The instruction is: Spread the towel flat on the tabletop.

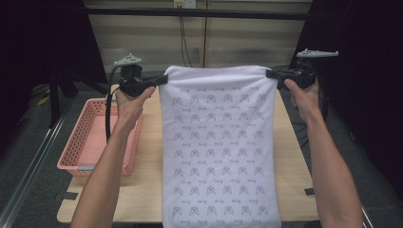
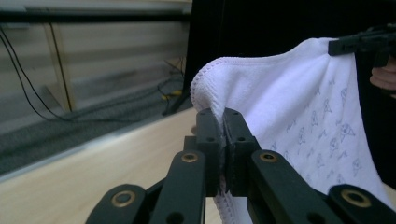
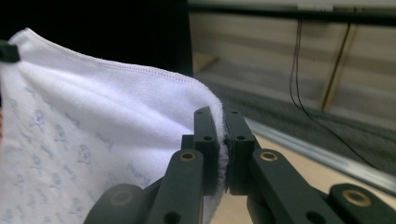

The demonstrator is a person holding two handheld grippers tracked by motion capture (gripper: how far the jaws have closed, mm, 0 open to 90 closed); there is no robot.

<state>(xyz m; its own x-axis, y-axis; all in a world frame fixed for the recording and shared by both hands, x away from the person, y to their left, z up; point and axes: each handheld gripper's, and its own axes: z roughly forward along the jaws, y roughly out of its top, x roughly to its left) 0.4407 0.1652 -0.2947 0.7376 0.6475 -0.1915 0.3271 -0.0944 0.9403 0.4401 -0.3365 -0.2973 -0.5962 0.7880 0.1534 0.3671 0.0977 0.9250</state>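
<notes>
Left tongs and right tongs each pinch a top corner of a white patterned towel hanging over the worktop. Thin corner grips could slip, dropping one side.

White towel printed with a regular grid of small pale blue motifs; its hem, just above the claw in the left gripper view, is stitched in faint pink-violet. Both grippers, left and right, are black with brass-coloured pivot rivets, each topped by a grey plate. Below and outward of the left claw, a salmon-pink lattice basket. Under the cloth, a pale wood-grain table. Beyond the claws, beige wall panels and black cables.
</notes>
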